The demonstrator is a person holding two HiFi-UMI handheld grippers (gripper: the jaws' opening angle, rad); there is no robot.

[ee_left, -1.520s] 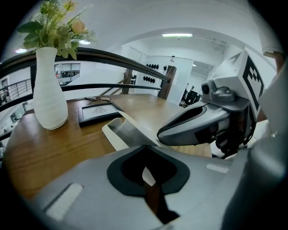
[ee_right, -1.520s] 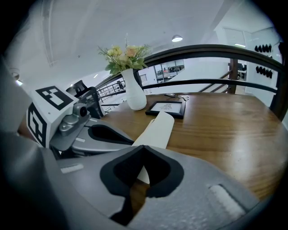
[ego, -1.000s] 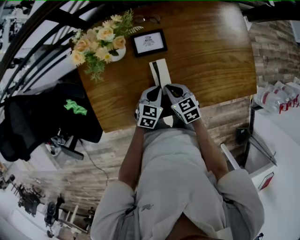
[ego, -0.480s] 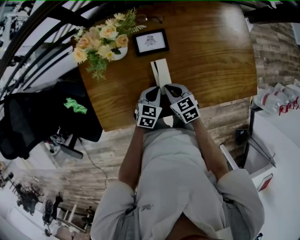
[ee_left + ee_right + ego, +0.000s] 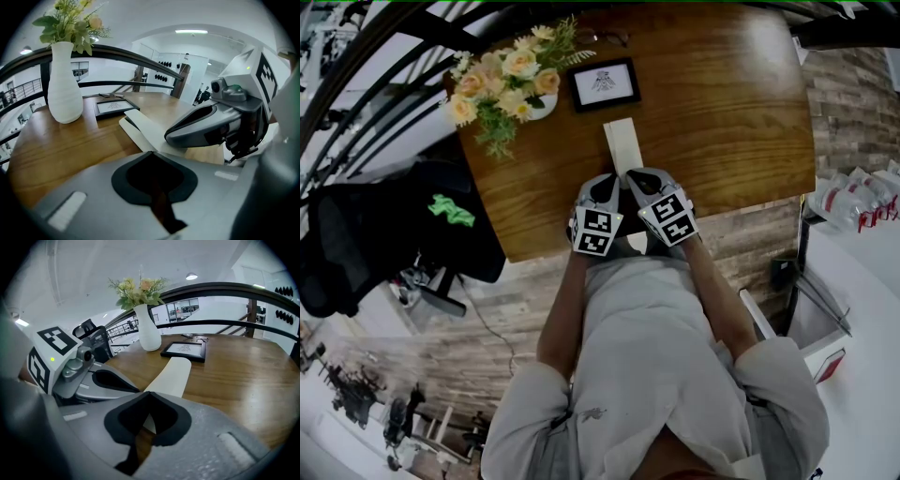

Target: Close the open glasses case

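The cream glasses case [image 5: 623, 145] lies lengthwise in the middle of the wooden table [image 5: 731, 112]. Its lid is almost down; in the left gripper view the case [image 5: 140, 131] shows only a thin dark slit along its left side. My left gripper [image 5: 607, 178] and right gripper [image 5: 636, 174] sit side by side at the case's near end, both shut with nothing between the jaws. In the left gripper view my left gripper [image 5: 150, 153] points at the case, and the right gripper [image 5: 206, 126] reaches over its near end. From the right gripper [image 5: 149, 393], the case [image 5: 171, 373] lies just ahead.
A white vase of flowers [image 5: 502, 84] stands at the table's far left, a black picture frame [image 5: 602, 84] just beyond the case, and a pair of glasses [image 5: 605, 37] at the far edge. A dark railing [image 5: 225, 289] curves behind the table. A black chair [image 5: 384, 234] stands left.
The dark open strip along the case's left side has narrowed to almost nothing as the lid came down. Both grippers stay at the near end, barely shifted.
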